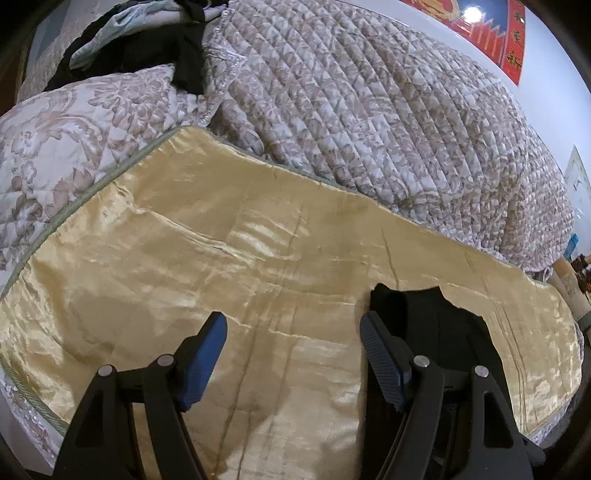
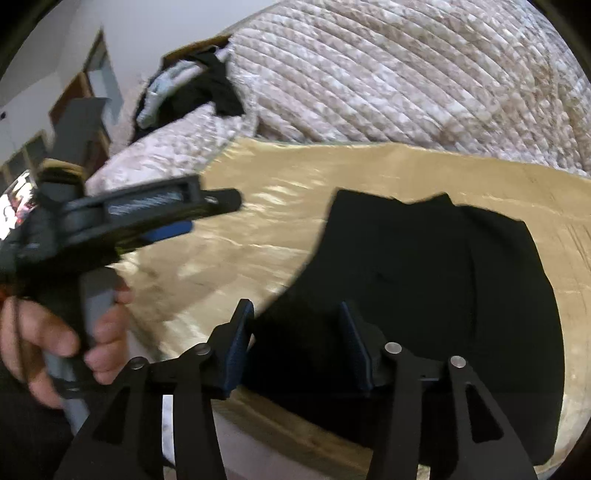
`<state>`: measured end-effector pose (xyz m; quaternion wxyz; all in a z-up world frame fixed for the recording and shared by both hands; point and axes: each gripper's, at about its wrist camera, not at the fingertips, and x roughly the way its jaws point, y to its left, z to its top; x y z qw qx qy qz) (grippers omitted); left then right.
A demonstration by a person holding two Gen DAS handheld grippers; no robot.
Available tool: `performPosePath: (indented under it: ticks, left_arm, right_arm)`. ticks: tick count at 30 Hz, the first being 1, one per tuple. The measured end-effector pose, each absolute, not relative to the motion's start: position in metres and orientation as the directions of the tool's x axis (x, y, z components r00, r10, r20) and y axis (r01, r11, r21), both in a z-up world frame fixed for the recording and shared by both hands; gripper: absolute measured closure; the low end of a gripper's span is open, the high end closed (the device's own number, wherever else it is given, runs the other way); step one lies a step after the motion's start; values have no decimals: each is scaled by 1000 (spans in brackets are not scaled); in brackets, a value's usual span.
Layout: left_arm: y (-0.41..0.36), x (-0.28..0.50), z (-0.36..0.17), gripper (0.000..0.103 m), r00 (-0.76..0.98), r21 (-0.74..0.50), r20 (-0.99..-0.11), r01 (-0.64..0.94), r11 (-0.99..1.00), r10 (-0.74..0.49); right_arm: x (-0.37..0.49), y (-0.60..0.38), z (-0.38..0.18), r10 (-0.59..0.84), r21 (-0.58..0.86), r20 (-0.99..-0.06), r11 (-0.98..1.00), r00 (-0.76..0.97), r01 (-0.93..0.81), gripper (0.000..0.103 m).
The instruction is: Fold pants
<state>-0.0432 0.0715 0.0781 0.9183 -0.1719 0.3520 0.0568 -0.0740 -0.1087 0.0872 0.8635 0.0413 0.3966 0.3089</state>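
Black pants (image 2: 424,288) lie folded in a compact stack on a shiny gold cloth (image 2: 258,236) spread over the bed. My right gripper (image 2: 295,343) is open and empty, just above the near left edge of the pants. My left gripper (image 1: 293,347) is open and empty over bare gold cloth (image 1: 221,258), to the left of the pants (image 1: 424,317). The left gripper also shows in the right wrist view (image 2: 177,221), held by a hand at the left.
A quilted floral bedspread (image 1: 369,110) bunches up behind the gold cloth. A pile of dark and pale clothes (image 1: 140,44) lies at the far left of the bed. A wall with a red hanging (image 1: 491,33) stands behind. The bed's near edge (image 2: 258,443) runs below my right gripper.
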Motion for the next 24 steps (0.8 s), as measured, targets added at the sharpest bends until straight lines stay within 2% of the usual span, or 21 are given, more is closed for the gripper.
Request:
performPosePath:
  ticks: [2, 5, 8, 9, 10, 14, 18, 19, 20, 22, 24]
  left_arm:
    - [75, -43, 79, 26, 748, -291, -663, -237, 927, -16]
    - [72, -41, 82, 26, 754, -304, -657, -226, 925, -31]
    - [62, -39, 83, 26, 756, -295, -652, -193, 936, -49]
    - [59, -39, 85, 26, 758, -295, -649, -182, 938, -57]
    - [57, -39, 86, 26, 760, -295, -646, -174, 940, -62]
    - [46, -36, 92, 26, 766, -292, -636, -131, 947, -90]
    - [17, -22, 100, 27, 759, -277, -629, -19, 961, -166]
    - [7, -17, 103, 28, 756, -264, -626, 25, 964, -191]
    - [-4, -11, 106, 32, 752, -248, -623, 71, 966, -215]
    - [-24, -1, 107, 63, 742, -216, -624, 137, 967, -244]
    - [-40, 15, 98, 70, 717, -188, -647, 181, 965, -260]
  right_arm:
    - [-80, -113, 97, 621, 362, -616, 769, 484, -527, 53]
    - [-89, -128, 106, 597, 348, -586, 796, 548, -495, 53]
    - [-88, -151, 92, 503, 335, -637, 863, 584, -378, 56]
    - [-83, -156, 78, 478, 341, -691, 877, 542, -339, 60]
    - [-82, -159, 69, 505, 374, -706, 861, 497, -344, 63]
    - [-79, -168, 87, 567, 417, -663, 822, 489, -389, 64]
    - [-37, -205, 100, 476, 381, -695, 880, 539, -285, 64]
    - [-25, -211, 100, 456, 371, -714, 890, 532, -265, 68]
    - [-7, -219, 98, 432, 360, -739, 902, 516, -239, 72]
    - [16, -226, 93, 423, 355, -763, 906, 488, -231, 74]
    - [40, -225, 84, 416, 343, -785, 909, 458, -237, 75]
